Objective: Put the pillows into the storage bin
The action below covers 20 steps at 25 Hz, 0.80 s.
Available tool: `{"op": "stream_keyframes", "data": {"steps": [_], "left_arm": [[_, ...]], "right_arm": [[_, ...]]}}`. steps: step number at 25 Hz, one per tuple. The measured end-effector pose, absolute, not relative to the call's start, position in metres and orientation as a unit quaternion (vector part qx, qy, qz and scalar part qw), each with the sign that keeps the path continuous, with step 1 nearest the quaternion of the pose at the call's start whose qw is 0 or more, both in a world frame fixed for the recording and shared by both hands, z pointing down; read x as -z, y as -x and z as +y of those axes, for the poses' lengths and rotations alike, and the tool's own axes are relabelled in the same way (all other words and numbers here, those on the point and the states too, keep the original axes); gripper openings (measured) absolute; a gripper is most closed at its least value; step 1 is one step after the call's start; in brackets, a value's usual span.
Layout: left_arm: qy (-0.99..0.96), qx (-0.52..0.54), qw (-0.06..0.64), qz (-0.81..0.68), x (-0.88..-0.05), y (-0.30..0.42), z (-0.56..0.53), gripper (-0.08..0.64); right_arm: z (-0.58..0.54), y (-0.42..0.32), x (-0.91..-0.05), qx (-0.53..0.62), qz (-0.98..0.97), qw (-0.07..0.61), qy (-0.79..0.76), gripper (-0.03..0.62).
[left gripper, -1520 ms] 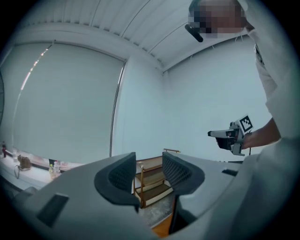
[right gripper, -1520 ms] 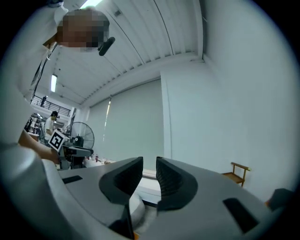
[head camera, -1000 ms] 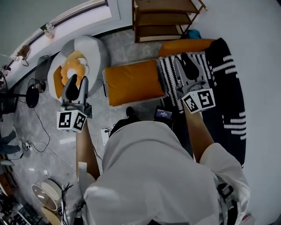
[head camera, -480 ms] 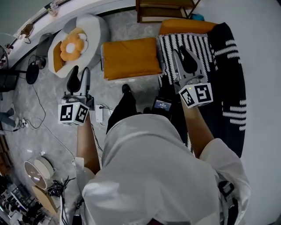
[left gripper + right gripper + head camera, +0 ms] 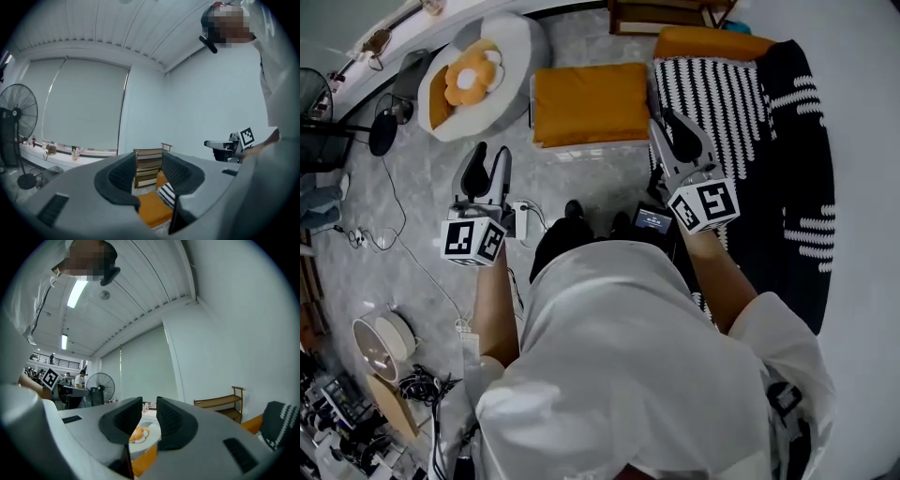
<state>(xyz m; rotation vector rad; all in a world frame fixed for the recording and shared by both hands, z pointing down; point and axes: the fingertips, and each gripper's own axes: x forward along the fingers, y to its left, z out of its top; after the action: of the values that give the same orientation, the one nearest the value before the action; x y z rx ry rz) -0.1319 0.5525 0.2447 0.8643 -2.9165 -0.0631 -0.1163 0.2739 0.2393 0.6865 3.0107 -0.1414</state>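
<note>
A big orange pillow [image 5: 591,101] lies flat on the floor ahead of me and shows low between the left jaws [image 5: 152,210]. A black-and-white striped pillow [image 5: 712,94] lies to its right, with another orange pillow [image 5: 712,42] behind it. A flower-shaped pillow [image 5: 472,75] sits in a round white bin [image 5: 520,47] at the far left. My left gripper [image 5: 492,155] hangs over bare floor, open and empty [image 5: 150,171]. My right gripper [image 5: 667,120] hovers at the striped pillow's near edge. Its jaws [image 5: 149,416] have just been closing to a narrow gap with nothing between them.
A wooden shelf [image 5: 661,11] stands against the far wall. A black throw with white marks [image 5: 797,169] lies at the right. Cables and a power strip [image 5: 520,220] cross the floor at the left, near a fan base [image 5: 382,136].
Both grippers have drawn back from the pillows and sunk a little. The left one has left the round bin's edge. The right jaws stand closer together.
</note>
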Motion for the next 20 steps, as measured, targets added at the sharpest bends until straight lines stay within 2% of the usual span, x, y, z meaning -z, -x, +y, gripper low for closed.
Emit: {"op": "stream_keyframes", "data": {"steps": [9, 20], "left_arm": [[-0.288, 0.023, 0.035, -0.957, -0.258, 0.133, 0.555, 0.179], [-0.294, 0.039, 0.054, -0.953, -0.263, 0.139, 0.604, 0.175]], "right_arm": [[0.286, 0.108, -0.248, 0.03, 0.978, 0.024, -0.205, 0.109], [0.321, 0.118, -0.25, 0.02, 0.981, -0.005, -0.191, 0.109]]}}
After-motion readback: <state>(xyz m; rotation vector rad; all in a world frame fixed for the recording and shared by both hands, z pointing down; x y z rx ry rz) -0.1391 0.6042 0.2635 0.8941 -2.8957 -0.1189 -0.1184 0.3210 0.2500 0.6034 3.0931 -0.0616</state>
